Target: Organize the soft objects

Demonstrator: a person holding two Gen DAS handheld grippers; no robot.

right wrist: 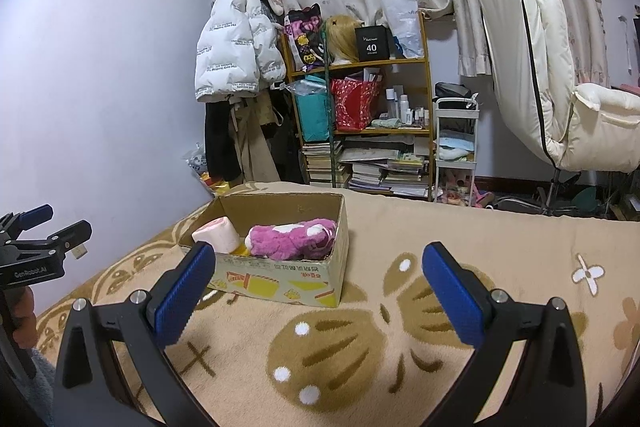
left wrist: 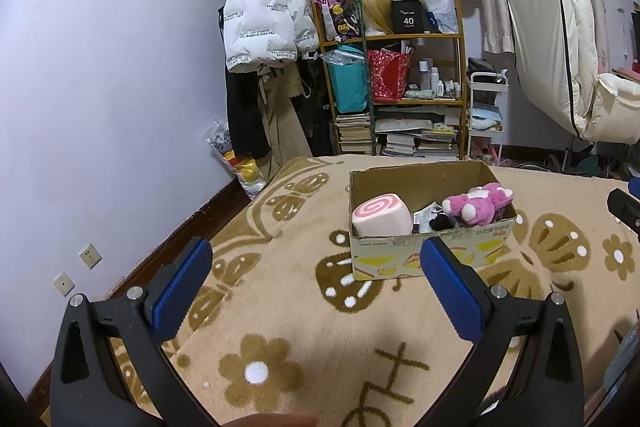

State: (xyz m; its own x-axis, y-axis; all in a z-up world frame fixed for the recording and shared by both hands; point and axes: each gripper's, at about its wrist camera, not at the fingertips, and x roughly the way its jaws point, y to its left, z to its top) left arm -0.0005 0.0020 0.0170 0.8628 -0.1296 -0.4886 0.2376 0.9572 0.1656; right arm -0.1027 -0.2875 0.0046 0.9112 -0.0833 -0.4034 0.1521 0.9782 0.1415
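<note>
An open cardboard box (left wrist: pixel 432 251) (right wrist: pixel 280 279) stands on the beige patterned blanket. Inside lie a pink swirl-roll plush (left wrist: pixel 382 219) (right wrist: pixel 214 234), a magenta plush bear (left wrist: pixel 480 207) (right wrist: pixel 292 239) and a small black-and-white item (left wrist: pixel 434 221). My left gripper (left wrist: pixel 316 267) is open over the blanket, short of the box, holding nothing. My right gripper (right wrist: pixel 318 269) is open too, with the box just ahead of its left finger. The left gripper (right wrist: pixel 40 227) also shows at the left edge of the right wrist view.
The blanket (right wrist: pixel 400 307) covers a bed. Beyond it stand a shelf (left wrist: pixel 394 75) of books and bags, hanging coats (left wrist: pixel 260 27), a white cart (left wrist: pixel 486 115) and a cream chair (left wrist: pixel 568 67). A wall (left wrist: pixel 100 87) runs along the left.
</note>
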